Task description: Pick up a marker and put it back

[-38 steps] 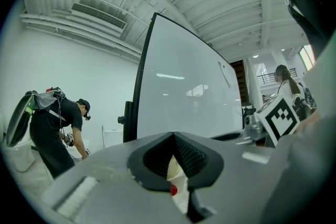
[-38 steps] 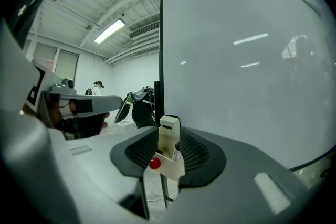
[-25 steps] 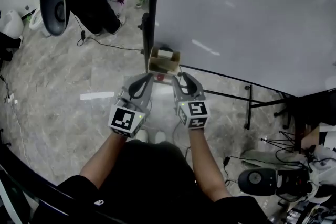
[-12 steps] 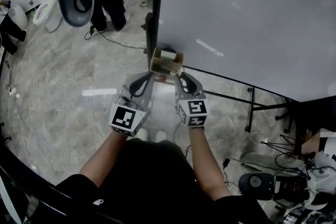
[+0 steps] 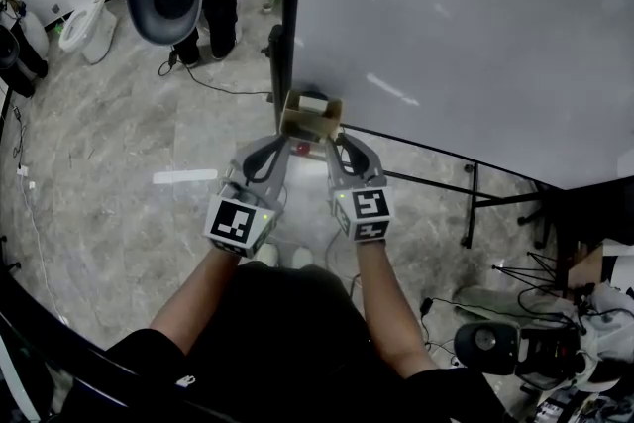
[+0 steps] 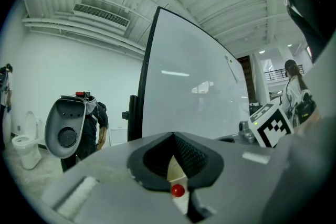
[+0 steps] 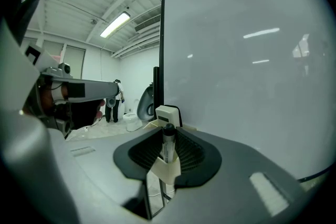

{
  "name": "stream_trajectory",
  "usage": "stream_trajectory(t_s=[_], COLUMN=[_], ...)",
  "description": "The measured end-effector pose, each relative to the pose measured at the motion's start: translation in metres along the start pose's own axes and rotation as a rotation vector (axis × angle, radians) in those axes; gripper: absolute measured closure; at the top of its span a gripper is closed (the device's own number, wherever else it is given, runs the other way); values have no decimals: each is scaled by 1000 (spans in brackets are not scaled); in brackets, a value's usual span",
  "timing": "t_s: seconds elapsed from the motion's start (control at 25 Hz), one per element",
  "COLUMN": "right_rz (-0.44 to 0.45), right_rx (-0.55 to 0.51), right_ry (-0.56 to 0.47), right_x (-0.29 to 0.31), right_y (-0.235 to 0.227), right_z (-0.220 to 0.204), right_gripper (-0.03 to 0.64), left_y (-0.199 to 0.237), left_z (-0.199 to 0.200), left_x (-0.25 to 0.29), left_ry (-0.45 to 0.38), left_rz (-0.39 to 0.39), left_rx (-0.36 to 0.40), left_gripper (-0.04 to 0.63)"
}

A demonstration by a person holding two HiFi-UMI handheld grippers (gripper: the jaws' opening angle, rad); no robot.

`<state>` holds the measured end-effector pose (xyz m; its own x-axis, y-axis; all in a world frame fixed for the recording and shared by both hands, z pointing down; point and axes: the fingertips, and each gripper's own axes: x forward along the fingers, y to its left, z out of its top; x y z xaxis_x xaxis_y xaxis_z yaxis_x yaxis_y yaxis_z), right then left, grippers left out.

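**Marker gripped, not yet lifted**

My left gripper sits at the left corner of the box. Its jaws are drawn together on a pale edge that I take for the box wall. A small red tip shows just below the pads, and I cannot say what it belongs to.

The box hangs at the foot of the whiteboard, beside its dark post and between my two grippers.

My right gripper is at the box's right side. Its jaws have just been closing. A marker with a dark cap stands upright between the pads, which press on its barrel. A pale piece, probably the box, hides its lower end.

I judge the grasp made and little more. Lifting the marker clear and setting it back in the box are both left to do.
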<state>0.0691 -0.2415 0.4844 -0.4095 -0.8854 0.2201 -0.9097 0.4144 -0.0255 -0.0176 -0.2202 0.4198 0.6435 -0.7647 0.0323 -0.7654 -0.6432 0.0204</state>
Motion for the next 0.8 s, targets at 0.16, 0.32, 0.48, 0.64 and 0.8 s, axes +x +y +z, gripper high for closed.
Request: stream_trajectory(t_s=[0.16, 0.32, 0.48, 0.64, 0.8], right_rz=[5, 6, 2, 2, -1], right_rx=[-7, -21, -42, -64, -78], right_ry=[-25, -54, -85, -116, -139], right_x=[-5, -12, -20, -29, -40], right_y=[2, 5, 8, 15, 21], right_z=[10, 25, 39, 52, 61], right_gripper=[535, 535, 535, 535, 535], left_y=[-3, -6, -10, -13, -17], left_z=[1, 4, 9, 10, 12], left_x=[-1, -3, -6, -9, -13], left_ry=[-5, -10, -20, -26, -35], left_rz=[-5, -11, -16, -21, -32], left_rx=[1, 1, 4, 4, 4], left_gripper=[592, 592, 592, 592, 592])
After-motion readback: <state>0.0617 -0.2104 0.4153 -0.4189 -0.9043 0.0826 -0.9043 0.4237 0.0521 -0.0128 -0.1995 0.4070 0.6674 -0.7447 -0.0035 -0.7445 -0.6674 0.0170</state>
